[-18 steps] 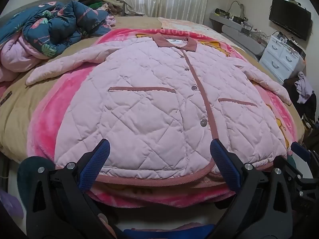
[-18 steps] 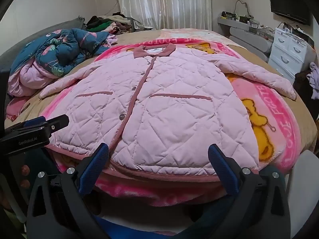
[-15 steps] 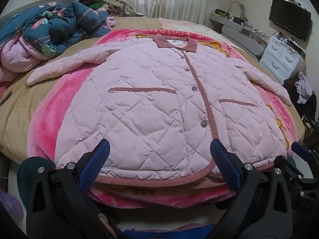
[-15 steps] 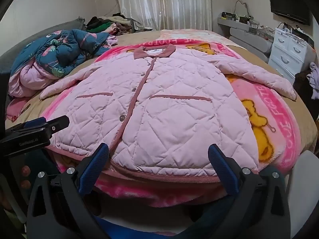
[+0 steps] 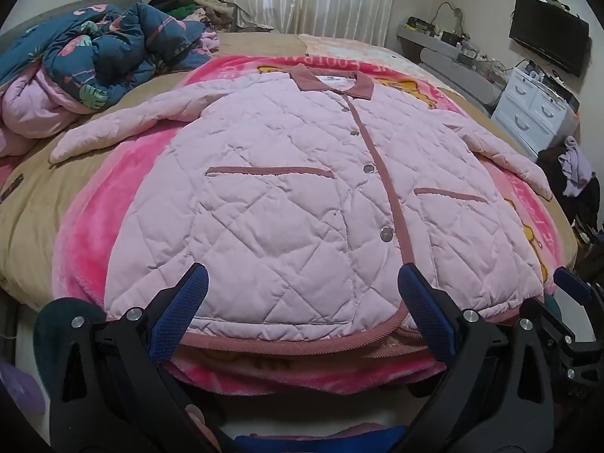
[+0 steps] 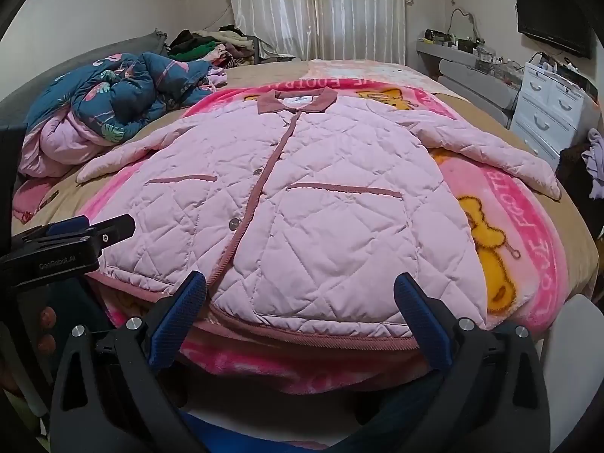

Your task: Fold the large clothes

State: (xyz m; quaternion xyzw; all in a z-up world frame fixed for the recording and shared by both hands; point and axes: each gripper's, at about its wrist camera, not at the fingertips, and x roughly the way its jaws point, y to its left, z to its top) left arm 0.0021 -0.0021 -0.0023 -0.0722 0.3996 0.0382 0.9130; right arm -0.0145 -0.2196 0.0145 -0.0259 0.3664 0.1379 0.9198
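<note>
Jacket [image 5: 302,204] flat on blanket [image 5: 113,234] on bed [image 5: 34,204]; crumpled duvet [image 5: 113,56] back-left, drawers [image 5: 532,109] right of bed.

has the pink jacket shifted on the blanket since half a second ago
No. The pink jacket lies where it did: its collar sits at the same spot on the pink blanket.

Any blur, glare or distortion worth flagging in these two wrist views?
Left wrist: sharp, even indoor light, strong fisheye bulge on the jacket, dark corner vignette. Right wrist: the same bulge, curtain bright with mild glare, no motion blur.
</note>
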